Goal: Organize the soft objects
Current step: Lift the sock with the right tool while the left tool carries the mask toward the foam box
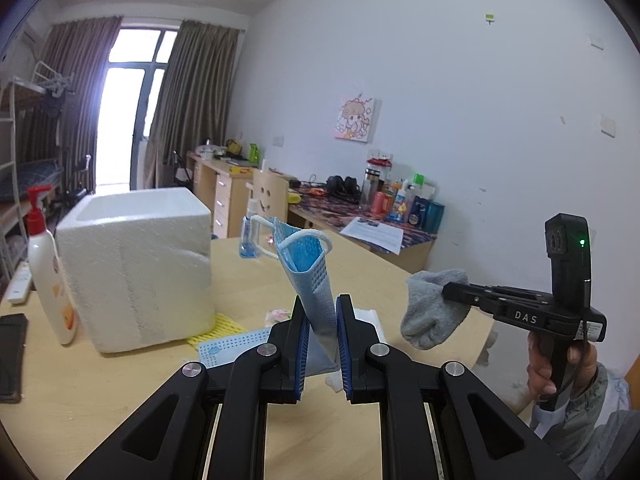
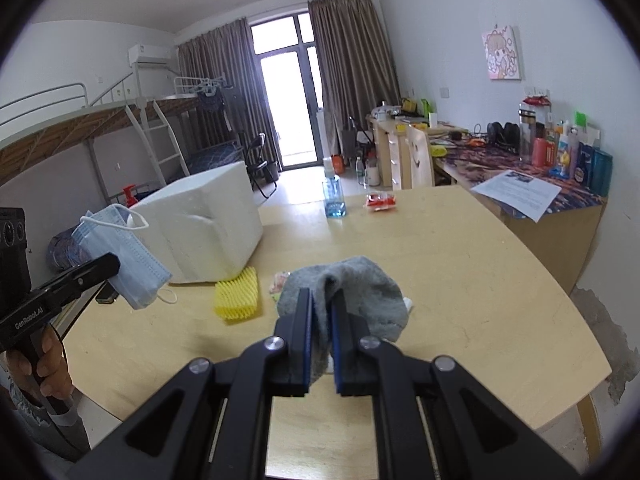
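My left gripper (image 1: 322, 320) is shut on a blue face mask (image 1: 310, 276) and holds it up above the wooden table (image 1: 120, 392). The mask also shows in the right wrist view (image 2: 128, 256). My right gripper (image 2: 322, 312) is shut on a grey sock (image 2: 360, 292), lifted over the table; the sock also shows in the left wrist view (image 1: 434, 308). A white foam box (image 1: 136, 264) stands open-topped on the table, left of both grippers. A yellow foam net (image 2: 237, 295) and another blue mask (image 1: 232, 345) lie by the box.
A white lotion pump bottle (image 1: 50, 268) stands left of the box, a black object (image 1: 12, 356) at the table's left edge. A blue bottle (image 2: 334, 196) and red packet (image 2: 380, 202) sit at the far side. A cluttered desk (image 2: 540, 184) lines the right wall.
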`<move>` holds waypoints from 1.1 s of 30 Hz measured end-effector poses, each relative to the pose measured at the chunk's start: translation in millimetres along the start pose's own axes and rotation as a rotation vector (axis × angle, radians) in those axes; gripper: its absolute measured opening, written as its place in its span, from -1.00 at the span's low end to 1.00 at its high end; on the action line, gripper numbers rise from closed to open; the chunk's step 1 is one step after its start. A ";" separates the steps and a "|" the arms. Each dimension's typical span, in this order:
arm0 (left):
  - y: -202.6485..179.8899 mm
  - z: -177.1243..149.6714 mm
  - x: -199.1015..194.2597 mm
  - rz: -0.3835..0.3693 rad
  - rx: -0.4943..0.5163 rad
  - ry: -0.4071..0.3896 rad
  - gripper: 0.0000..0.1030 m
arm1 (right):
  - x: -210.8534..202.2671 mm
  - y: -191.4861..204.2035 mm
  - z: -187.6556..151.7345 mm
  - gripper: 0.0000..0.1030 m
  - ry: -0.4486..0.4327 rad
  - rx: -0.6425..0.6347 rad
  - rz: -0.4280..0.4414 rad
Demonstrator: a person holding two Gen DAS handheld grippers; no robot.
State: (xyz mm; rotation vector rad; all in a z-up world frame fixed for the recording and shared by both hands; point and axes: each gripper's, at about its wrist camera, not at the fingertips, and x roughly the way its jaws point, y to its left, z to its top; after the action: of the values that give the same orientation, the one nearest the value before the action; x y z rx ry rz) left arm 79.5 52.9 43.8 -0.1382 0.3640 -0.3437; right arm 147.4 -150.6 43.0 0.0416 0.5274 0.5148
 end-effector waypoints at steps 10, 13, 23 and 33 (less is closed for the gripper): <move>-4.5 7.8 -24.5 0.113 0.051 -0.049 -0.72 | -16.9 15.9 2.2 -0.79 -0.059 -0.013 0.056; -2.6 7.3 -33.0 0.151 0.054 -0.056 -0.72 | -20.3 20.5 2.8 -0.79 -0.075 -0.013 0.071; -0.4 3.4 -61.3 0.317 0.074 -0.105 -0.72 | -21.9 53.2 -1.4 -0.79 -0.103 -0.066 0.136; 19.2 -9.8 -89.0 0.422 0.026 -0.135 -0.72 | -20.1 76.7 -3.4 -0.79 -0.109 -0.101 0.187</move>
State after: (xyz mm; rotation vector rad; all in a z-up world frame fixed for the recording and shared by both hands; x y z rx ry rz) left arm 3.6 101.5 59.9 -0.0556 0.2465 0.0773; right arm 95.7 -93.7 62.4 0.0227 0.3924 0.7171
